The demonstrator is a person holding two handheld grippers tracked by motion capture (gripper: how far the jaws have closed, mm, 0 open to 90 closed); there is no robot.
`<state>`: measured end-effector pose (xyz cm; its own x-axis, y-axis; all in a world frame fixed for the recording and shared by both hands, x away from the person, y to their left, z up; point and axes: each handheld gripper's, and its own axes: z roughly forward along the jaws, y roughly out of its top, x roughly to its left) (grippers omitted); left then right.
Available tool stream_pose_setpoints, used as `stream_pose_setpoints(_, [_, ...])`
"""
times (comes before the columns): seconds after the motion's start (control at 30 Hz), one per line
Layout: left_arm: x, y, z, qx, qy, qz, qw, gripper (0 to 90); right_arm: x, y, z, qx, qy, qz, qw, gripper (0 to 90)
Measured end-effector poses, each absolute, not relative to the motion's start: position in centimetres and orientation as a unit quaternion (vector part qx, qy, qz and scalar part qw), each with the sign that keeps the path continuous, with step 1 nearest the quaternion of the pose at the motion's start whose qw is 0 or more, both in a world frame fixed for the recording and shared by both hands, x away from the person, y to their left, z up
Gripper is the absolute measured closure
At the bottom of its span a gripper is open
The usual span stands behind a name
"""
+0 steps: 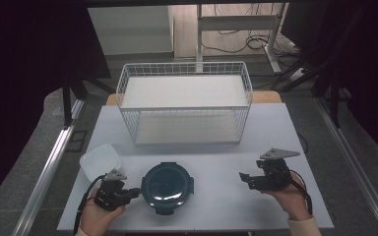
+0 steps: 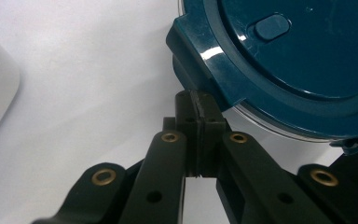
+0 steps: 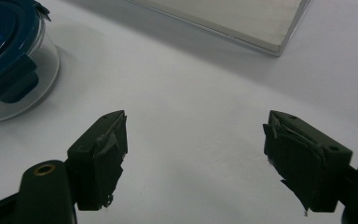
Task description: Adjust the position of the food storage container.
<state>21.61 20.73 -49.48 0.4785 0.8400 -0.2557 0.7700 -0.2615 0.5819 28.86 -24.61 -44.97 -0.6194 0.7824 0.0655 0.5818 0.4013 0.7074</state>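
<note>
Touching the blue-lidded container [image 2: 279, 60], left gripper [image 2: 197, 100] is closed, seemingly empty; right gripper [image 3: 196, 158] gapes wide, empty.

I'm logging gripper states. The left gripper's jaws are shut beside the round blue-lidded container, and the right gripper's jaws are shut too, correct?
Not quite. The right gripper has its jaws wide open over bare table, as the right gripper view shows. The left gripper is shut beside the container.
</note>
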Motion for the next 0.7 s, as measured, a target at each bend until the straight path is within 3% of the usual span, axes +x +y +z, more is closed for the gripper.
stream_pose_setpoints(0.7, [21.9,19.6,-49.3,0.795,0.505,0.049,0.333,90.0,28.9,-24.3,-45.0,0.411,0.827,0.357,0.139,21.4])
